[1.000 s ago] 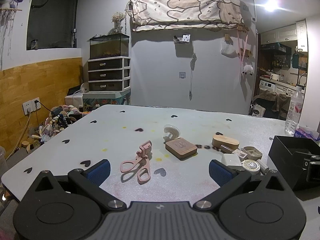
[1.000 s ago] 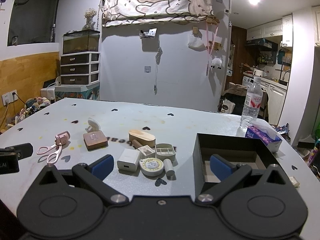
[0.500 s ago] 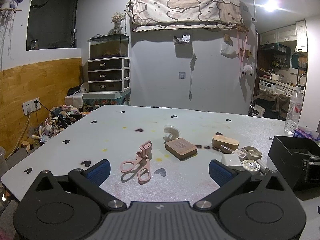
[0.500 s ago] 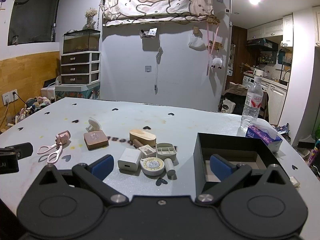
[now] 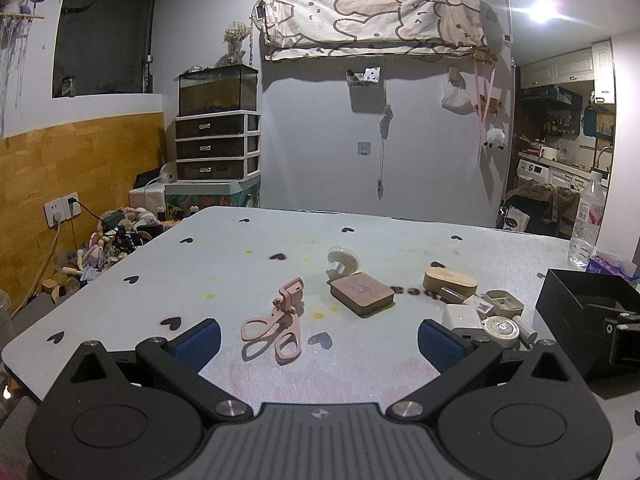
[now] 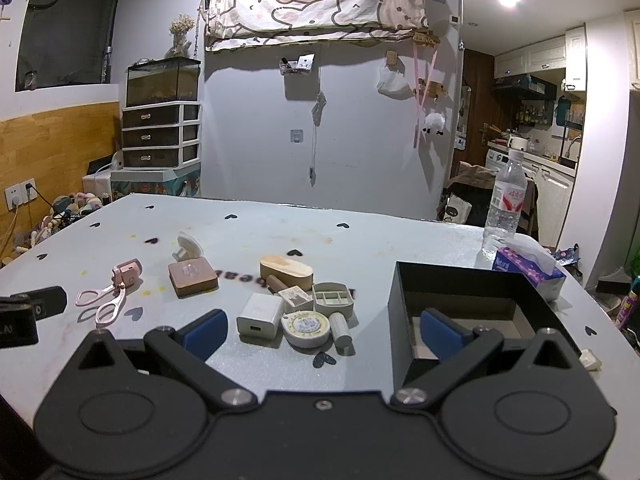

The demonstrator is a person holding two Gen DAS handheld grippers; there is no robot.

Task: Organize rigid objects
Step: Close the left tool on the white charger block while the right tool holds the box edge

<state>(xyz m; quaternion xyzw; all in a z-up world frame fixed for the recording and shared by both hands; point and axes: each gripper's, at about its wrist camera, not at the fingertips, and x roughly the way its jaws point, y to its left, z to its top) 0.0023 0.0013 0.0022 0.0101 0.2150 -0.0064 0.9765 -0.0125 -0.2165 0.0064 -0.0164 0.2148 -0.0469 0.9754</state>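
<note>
Grey heart-printed worktop [image 6: 280, 232]: black box [image 6: 464, 280] at 3 o'clock; drawer unit [image 6: 160, 136] walled at 10; both grippers [image 5: 319, 338] [image 6: 324, 330] held wide, empty.

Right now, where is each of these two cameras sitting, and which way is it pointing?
Left wrist view: sits on the left claw, looking across the table at the pink scissors-like tool; its open blue-padded fingers show, and the right claw at the right edge.
Right wrist view: sits on the right claw, facing the white charger and black box; its open fingers show.
Shared: both face the same wall and see the tool, brown block, charger and box.
</note>
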